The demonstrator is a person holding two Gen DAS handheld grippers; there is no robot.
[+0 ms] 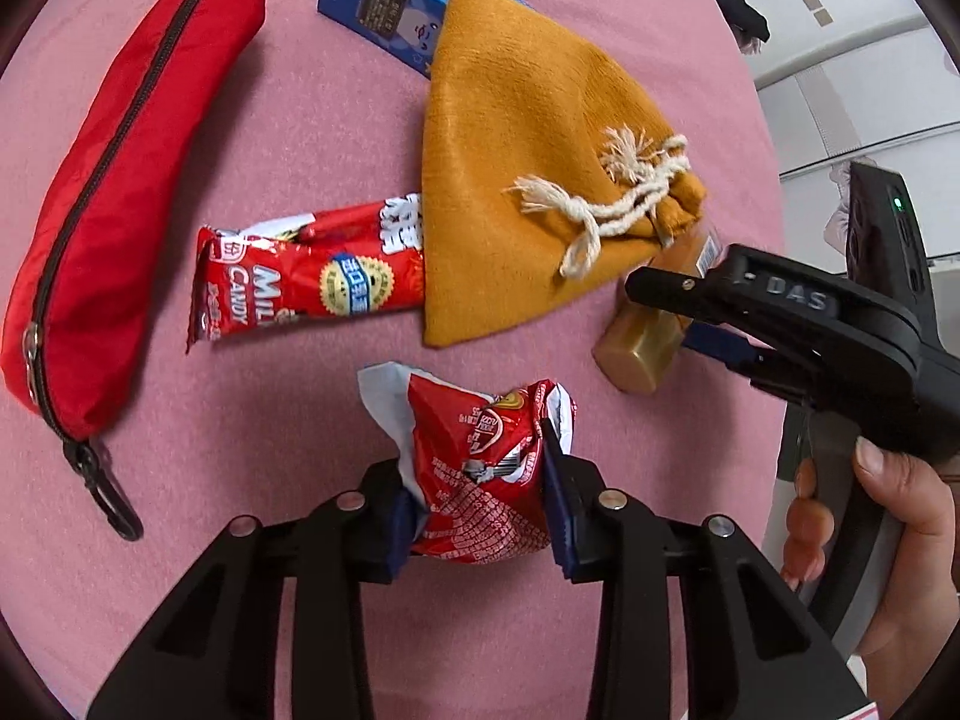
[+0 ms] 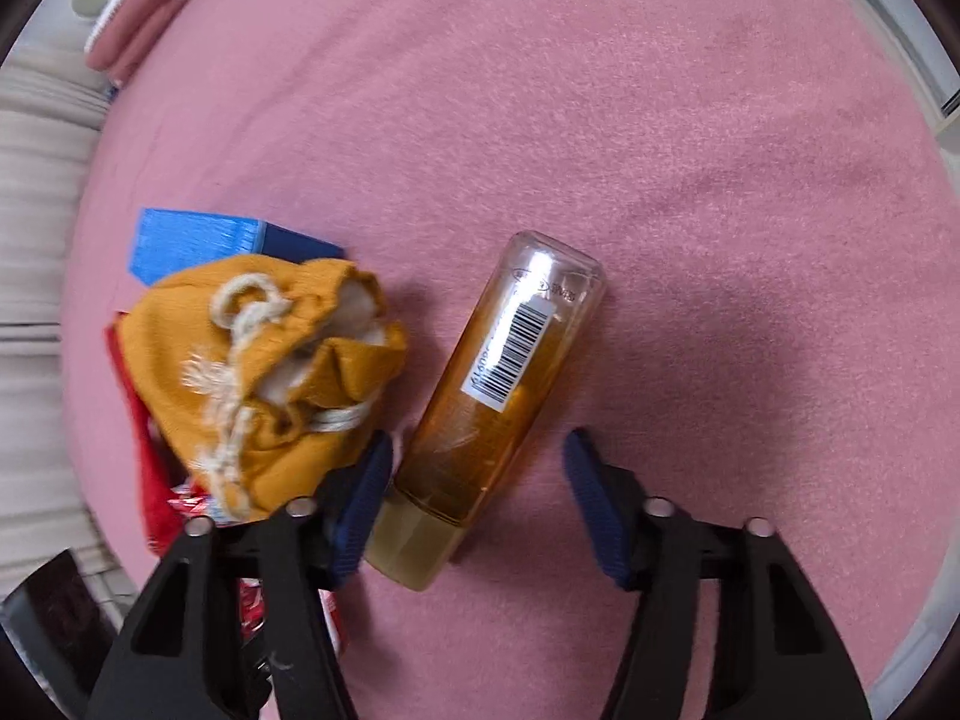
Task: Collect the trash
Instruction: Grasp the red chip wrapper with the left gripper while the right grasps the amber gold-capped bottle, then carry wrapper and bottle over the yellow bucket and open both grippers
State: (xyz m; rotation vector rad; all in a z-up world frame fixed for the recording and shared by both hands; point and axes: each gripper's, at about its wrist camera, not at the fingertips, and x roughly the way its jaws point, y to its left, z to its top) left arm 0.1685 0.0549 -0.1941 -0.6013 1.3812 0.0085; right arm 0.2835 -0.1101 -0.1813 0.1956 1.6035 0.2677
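My left gripper (image 1: 480, 498) is shut on a crumpled red snack wrapper (image 1: 480, 468), held above the pink cloth. A red milk candy wrapper (image 1: 300, 276) lies flat, partly under a mustard drawstring pouch (image 1: 528, 180). My right gripper (image 2: 480, 492) is open, its jaws on either side of the capped end of an amber plastic bottle (image 2: 504, 396) that lies on the cloth; its left finger (image 2: 366, 498) touches the bottle. The right gripper (image 1: 708, 324) also shows in the left wrist view over the bottle (image 1: 636, 354).
A red zip pencil case (image 1: 114, 192) lies at the left. A blue carton (image 1: 396, 0) sits behind the pouch. The pink cloth (image 2: 660, 150) covers the surface. The table edge and floor show at the right (image 1: 840, 90).
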